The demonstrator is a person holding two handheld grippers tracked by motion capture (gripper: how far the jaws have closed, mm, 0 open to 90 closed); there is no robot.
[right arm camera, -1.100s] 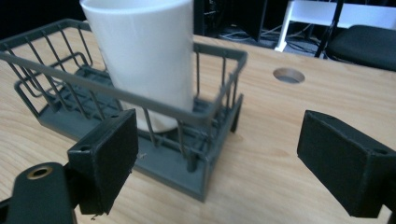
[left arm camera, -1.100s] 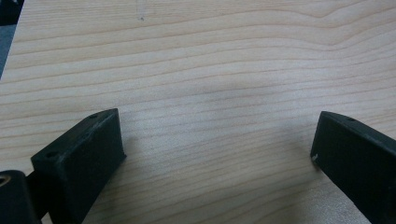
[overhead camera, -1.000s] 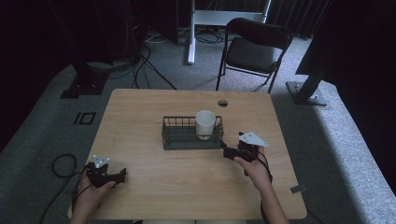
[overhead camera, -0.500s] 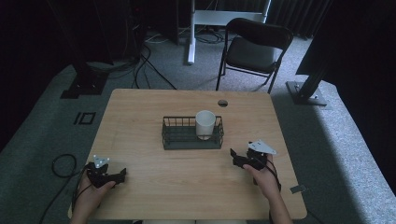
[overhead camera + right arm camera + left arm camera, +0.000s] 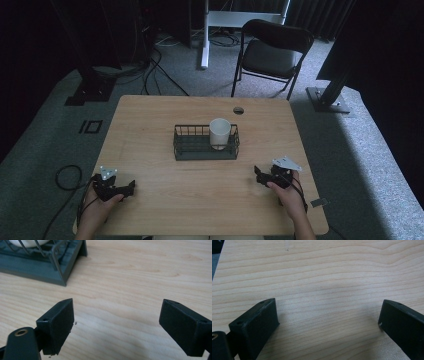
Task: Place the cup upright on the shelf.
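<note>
A dark wire basket (image 5: 206,144) stands at the middle of the wooden table (image 5: 150,120), and a white cup (image 5: 219,133) sits upright in its right half. My right gripper (image 5: 260,177) rests low over the table's right front, well apart from the basket, its jaws wide open with nothing between them. In the right gripper view (image 5: 116,322) the basket's corner (image 5: 62,267) and the cup's base (image 5: 27,242) show at the upper left. My left gripper (image 5: 131,188) lies at the front left corner, open and empty; the left gripper view (image 5: 328,320) shows bare wood between its jaws.
A round cable hole (image 5: 238,110) sits near the table's far edge. Beyond the table stand a black folding chair (image 5: 272,52), a white desk leg (image 5: 205,35) and dark stands on grey carpet. Cables trail on the floor at the left (image 5: 65,175).
My right gripper has drawn back from beside the basket's right end toward the front right of the table. The left gripper has stayed put.
</note>
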